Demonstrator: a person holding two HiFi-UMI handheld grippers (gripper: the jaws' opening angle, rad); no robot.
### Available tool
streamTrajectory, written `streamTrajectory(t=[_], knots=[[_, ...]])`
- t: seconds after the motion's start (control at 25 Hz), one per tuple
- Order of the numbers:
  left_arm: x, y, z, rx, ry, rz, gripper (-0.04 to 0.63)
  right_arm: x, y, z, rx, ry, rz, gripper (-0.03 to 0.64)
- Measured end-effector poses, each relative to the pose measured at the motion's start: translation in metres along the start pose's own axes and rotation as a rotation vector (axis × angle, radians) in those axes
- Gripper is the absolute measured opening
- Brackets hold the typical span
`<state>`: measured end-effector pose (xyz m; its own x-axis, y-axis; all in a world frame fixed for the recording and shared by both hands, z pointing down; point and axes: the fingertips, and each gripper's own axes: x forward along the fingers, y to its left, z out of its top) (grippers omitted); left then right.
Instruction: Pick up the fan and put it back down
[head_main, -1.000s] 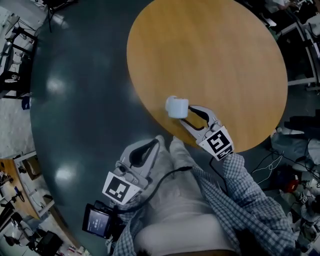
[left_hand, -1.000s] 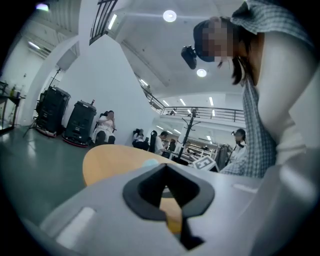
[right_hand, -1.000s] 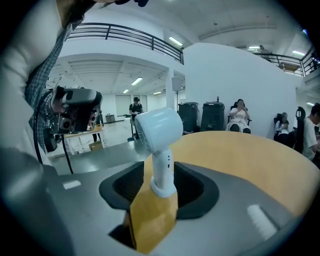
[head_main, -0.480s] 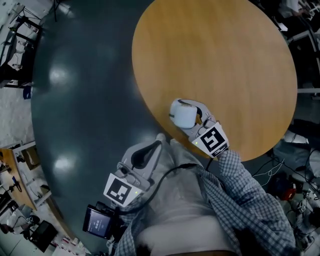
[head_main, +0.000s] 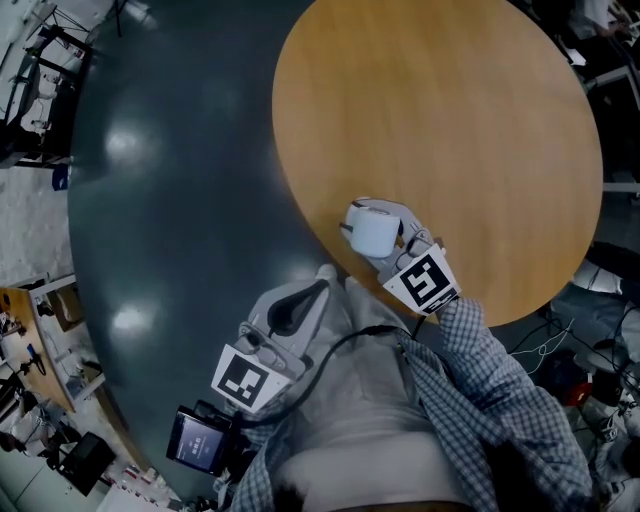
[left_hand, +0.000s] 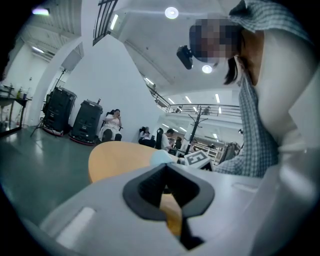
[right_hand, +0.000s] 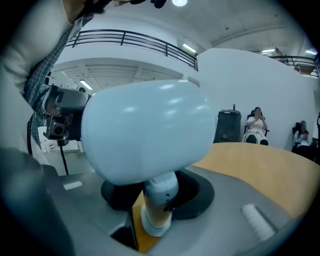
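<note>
Closing in on the fan (right_hand: 150, 130), the right tongs (head_main: 388, 240) have just been drawing together, and they have it. The dark matte pads (right_hand: 196, 189) sit against either side of the short cylindrical stem (right_hand: 160, 192). And what a smooth thing it is: a glossy, pale blue head, bulbous with rounded corners, perched on that white stem, which flares to a ring at the foot. The fan stands upright on the round surface (head_main: 450, 120), a warm wood-toned disc with a flat, even finish, close to the edge nearest the person. Over on the other side, the left tongs (head_main: 318, 280), all pale grey moulded plastic, hang off the surface above the dark, shiny floor (head_main: 170, 200). Their tips are together, with nothing between them.
</note>
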<state>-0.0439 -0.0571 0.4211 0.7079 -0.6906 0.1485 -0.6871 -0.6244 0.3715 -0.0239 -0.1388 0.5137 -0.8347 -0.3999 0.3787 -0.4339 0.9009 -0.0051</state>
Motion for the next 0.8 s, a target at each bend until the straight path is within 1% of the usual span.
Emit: streamTrajectory(t=[0.12,0.28,0.56,0.68,0.8], knots=[[-0.001,0.004,0.010,0.008,-0.017,0.001,-0.002,0.003,0.000,0.011,0.005,-0.012,-0.007,0.144],[-0.004,0.002,0.025,0.032,-0.039,-0.004,-0.002,0.002,0.002,0.025,-0.032,-0.003,-0.006,0.144],[-0.001,-0.003,0.051,0.080,-0.067,-0.025,-0.001,-0.009,-0.011,0.056,0.036,-0.043,-0.041,0.143],[0.001,-0.005,0.061,0.104,-0.084,-0.039,-0.001,-0.012,-0.014,0.069,0.014,-0.045,-0.055,0.144],[0.000,-0.008,0.072,0.122,-0.104,-0.050,0.000,-0.019,-0.014,0.084,0.015,-0.061,-0.060,0.144]])
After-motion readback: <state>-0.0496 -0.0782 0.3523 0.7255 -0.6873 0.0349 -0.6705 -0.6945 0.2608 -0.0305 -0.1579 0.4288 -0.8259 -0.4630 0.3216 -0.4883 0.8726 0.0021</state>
